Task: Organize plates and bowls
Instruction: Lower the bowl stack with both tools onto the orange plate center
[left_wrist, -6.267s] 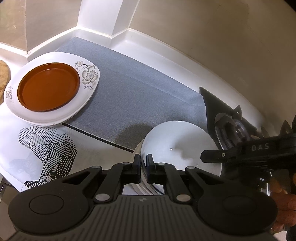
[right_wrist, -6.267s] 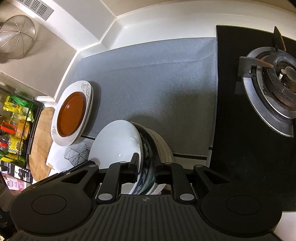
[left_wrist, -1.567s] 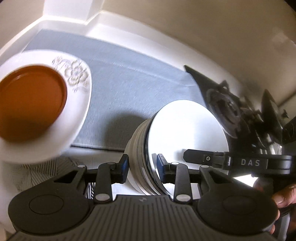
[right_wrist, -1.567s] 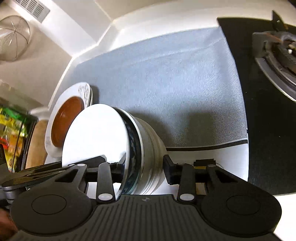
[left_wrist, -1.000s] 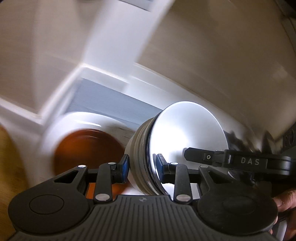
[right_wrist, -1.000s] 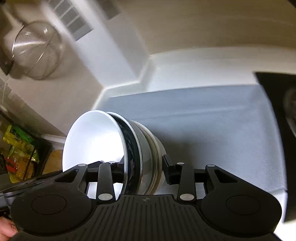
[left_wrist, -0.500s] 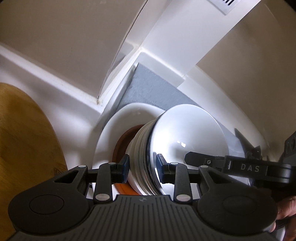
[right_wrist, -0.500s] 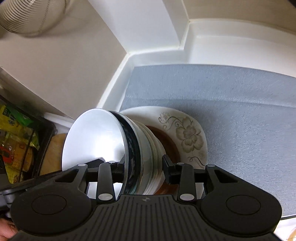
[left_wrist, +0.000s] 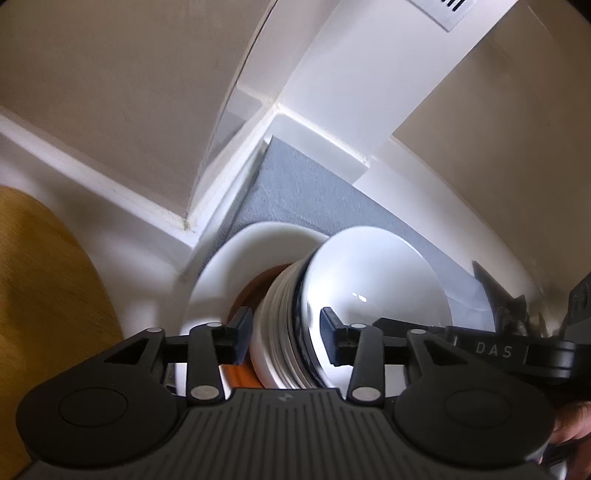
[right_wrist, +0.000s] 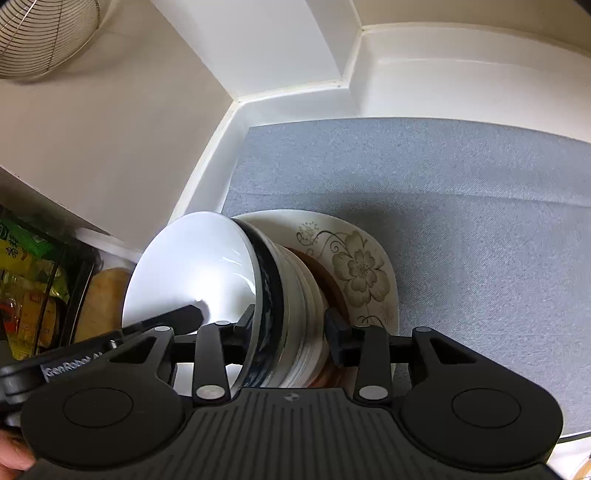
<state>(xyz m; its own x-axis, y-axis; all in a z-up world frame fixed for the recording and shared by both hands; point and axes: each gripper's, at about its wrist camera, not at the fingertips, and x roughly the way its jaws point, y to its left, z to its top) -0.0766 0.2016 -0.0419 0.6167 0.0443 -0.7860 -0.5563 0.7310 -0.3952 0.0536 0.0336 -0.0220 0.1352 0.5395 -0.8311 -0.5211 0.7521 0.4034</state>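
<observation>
Straddling the stack of bowls (left_wrist: 291, 332) from opposite sides, the left tongs (left_wrist: 284, 339) and right tongs (right_wrist: 290, 334) each stood partly open with its pads against the stack's rims, holding it between them. The stack sat tilted over the brown plate (right_wrist: 325, 284), which lay on the flowered white plate (right_wrist: 362, 266) on the grey mat (right_wrist: 461, 221) in the counter's (right_wrist: 443, 81) corner.

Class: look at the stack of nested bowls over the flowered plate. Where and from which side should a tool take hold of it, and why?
Grip the stack of bowls across its ribbed side walls, one pad on the white top bowl's inner face, the other low outside. Come from opposite sides, as the left tool and right tool do: the nested rims flare, leaving no handle, so a two-sided hold seems steadier over the flowered plate.
</observation>
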